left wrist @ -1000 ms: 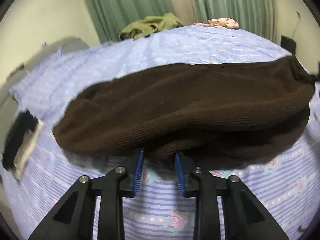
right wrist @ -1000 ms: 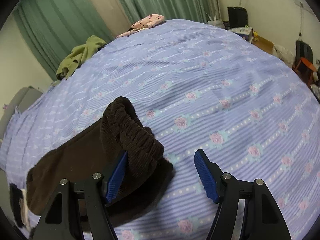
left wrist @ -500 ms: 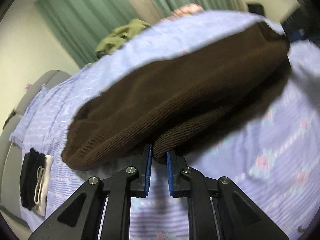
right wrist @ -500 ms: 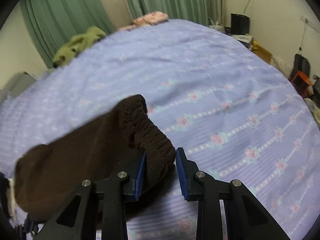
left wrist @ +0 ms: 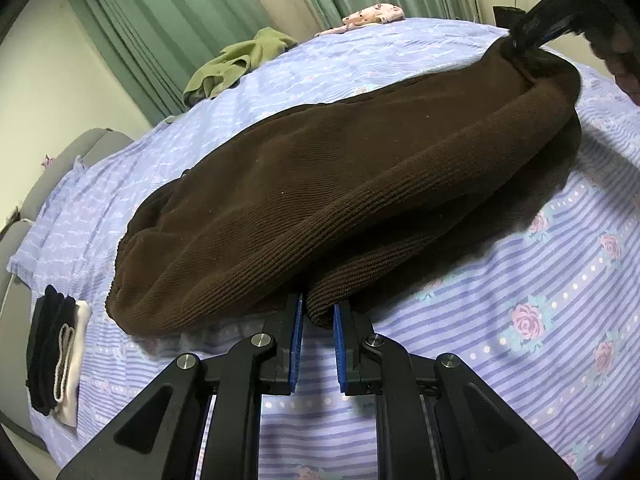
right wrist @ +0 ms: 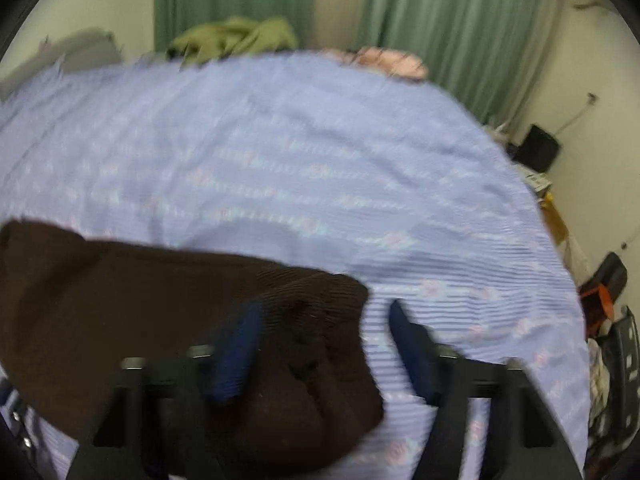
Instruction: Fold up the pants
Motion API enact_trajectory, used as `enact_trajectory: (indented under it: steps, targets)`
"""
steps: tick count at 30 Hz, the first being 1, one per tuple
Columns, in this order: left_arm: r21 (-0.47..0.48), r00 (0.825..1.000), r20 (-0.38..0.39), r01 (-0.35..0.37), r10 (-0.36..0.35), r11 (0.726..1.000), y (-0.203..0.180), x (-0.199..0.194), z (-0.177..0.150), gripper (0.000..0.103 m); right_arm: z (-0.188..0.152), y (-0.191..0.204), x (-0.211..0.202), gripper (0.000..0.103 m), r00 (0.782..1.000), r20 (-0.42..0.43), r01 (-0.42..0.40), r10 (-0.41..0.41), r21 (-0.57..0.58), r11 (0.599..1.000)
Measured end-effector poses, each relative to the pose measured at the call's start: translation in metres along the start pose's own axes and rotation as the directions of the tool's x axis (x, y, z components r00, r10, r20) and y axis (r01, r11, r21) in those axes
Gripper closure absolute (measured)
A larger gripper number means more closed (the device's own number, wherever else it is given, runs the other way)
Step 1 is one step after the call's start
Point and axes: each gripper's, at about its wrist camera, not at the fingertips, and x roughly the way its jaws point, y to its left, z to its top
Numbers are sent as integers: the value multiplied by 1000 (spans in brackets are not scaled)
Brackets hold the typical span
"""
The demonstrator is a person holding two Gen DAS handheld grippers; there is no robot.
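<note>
Left tool (left wrist: 316,314) clamps the brown pants' (left wrist: 340,184) folded edge at lower centre; right tool (right wrist: 320,344) has just reopened around the waistband. We judge them soft, floppy on the bed (left wrist: 520,320).

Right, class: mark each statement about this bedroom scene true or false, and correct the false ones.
1. The left claw is shut on a fold of the brown pants. True.
2. The pants lie on a bare wooden floor. False: they lie on a lilac striped sheet with roses, on a bed.
3. A green garment lies crumpled at the far edge of the bed. True.
4. The curtains behind the bed are red. False: they are green.
</note>
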Motion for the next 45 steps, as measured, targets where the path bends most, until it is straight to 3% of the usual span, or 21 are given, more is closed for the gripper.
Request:
enact_trajectory:
  steps: [1, 6, 10, 12, 14, 15, 16, 19, 23, 26, 27, 28, 32, 37, 39, 40, 42, 45]
  targets:
    - [14, 1000, 3, -1, 1, 1000, -1, 0, -1, 88, 1, 2, 9, 76, 999, -21, 28, -28, -15, 999]
    - [60, 1000, 3, -13, 13, 998, -11, 5, -5, 88, 10, 1, 14, 77, 990, 7, 137, -138, 32, 990]
    - [100, 1000, -3, -24, 24, 995, -16, 6, -7, 88, 1, 7, 43, 74, 978, -73, 194, -194, -6, 981]
    - [123, 1000, -14, -19, 21, 992, -16, 7, -5, 85, -2, 6, 37, 67, 978, -45, 201, -202, -18, 979]
    - [142, 999, -27, -21, 26, 990, -16, 3, -2, 75, 2, 6, 23, 38, 972, -9, 236, -236, -16, 972]
    - [141, 1000, -29, -6, 10, 990, -14, -3, 1, 66, 3, 2, 9, 30, 965, 25, 259, -259, 4, 966]
    - [132, 1000, -16, 9, -7, 991, -11, -11, 4, 56, 3, -3, -13, 24, 962, 76, 258, -261, 44, 965]
    - [120, 997, 69, 28, -37, 992, -3, -45, 15, 48, -3, -16, -62, 17, 955, 163, 226, -248, 141, 964]
    - [133, 984, 153, 65, -85, 989, 2, -70, 31, 48, -39, -44, -96, 16, 982, 164, 34, -88, 308, 951]
    - [148, 978, 184, 70, -97, 986, 2, -67, 43, 49, -76, -65, -87, 16, 991, 131, -74, 14, 468, 881]
    - [146, 977, 183, 81, -107, 986, 2, -62, 50, 54, -84, -68, -80, 16, 993, 115, -93, 40, 506, 858]
    - [140, 976, 185, 92, -118, 986, 5, -59, 53, 60, -92, -71, -71, 16, 991, 107, -129, 83, 554, 823]
    - [90, 972, 183, 132, -146, 987, 6, -45, 67, 61, -108, -74, -25, 16, 957, 139, -279, 253, 675, 684]
    - [28, 970, 167, 177, -179, 984, 13, -34, 76, 61, -104, -69, 31, 16, 930, 88, -299, 356, 744, 598]
    - [-5, 969, 158, 191, -188, 981, 18, -32, 78, 61, -102, -67, 41, 24, 915, 116, -337, 386, 747, 573]
    - [-14, 970, 155, 193, -189, 981, 20, -31, 79, 61, -102, -66, 43, 50, 909, 123, -350, 398, 744, 569]
    - [-17, 971, 159, 181, -176, 983, 24, -33, 80, 61, -104, -66, 39, 68, 902, 105, -351, 418, 742, 571]
    - [-17, 976, 166, 146, -141, 989, 40, -28, 86, 57, -108, -68, -4, 72, 925, 154, -350, 348, 703, 619]
